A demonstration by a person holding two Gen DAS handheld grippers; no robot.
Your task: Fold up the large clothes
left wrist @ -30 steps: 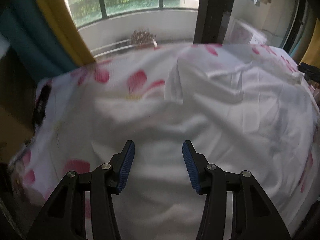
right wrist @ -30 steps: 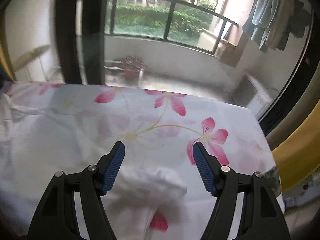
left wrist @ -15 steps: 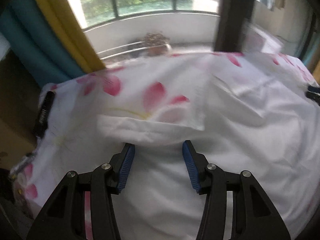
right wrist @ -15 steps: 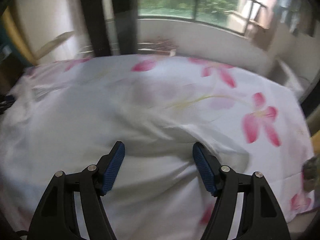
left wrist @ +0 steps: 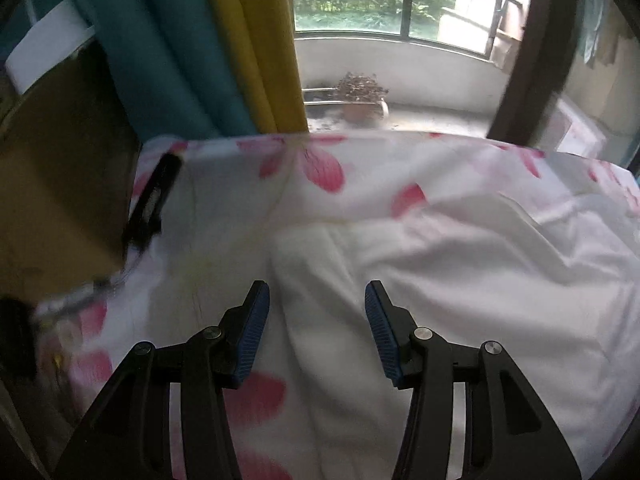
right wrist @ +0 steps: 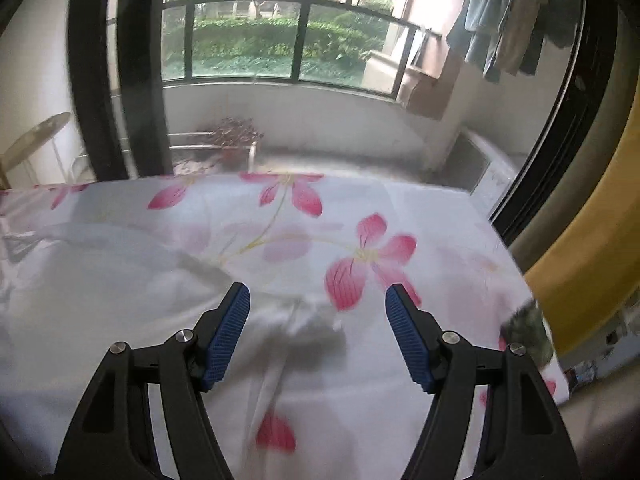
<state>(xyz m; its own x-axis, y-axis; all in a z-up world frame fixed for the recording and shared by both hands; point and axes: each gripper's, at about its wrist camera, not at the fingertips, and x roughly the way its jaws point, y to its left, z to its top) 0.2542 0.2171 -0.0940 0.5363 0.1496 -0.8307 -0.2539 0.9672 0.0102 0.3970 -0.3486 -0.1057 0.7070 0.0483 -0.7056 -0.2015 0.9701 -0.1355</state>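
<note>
We are hovering both grippers over a white garment (left wrist: 460, 280) that is lying rumpled on the flowered sheet (right wrist: 360, 216) covering the surface below; whether that surface is a bed or something else we cannot tell. The garment is spreading from the left view's middle out to its right edge, and in the right view it is filling the left and lower part of the frame.

The left gripper (left wrist: 316, 304) is pointing at the garment's left edge, where a soft vertical fold is running up between its fingers. Those fingers are spread wide and pinching nothing. The right gripper (right wrist: 318, 308) is pointing at a bunched corner of the garment, blurred here, and its fingers are likewise spread apart and gripping nothing.

We are judging this as the reach before a grasp: each gripper is lining up on one side of the cloth so that a fold can begin. Next, each gripper needs to drop onto its edge and close on the garment only, not the sheet under it. White on white is making that edge hard to pick out.
</note>
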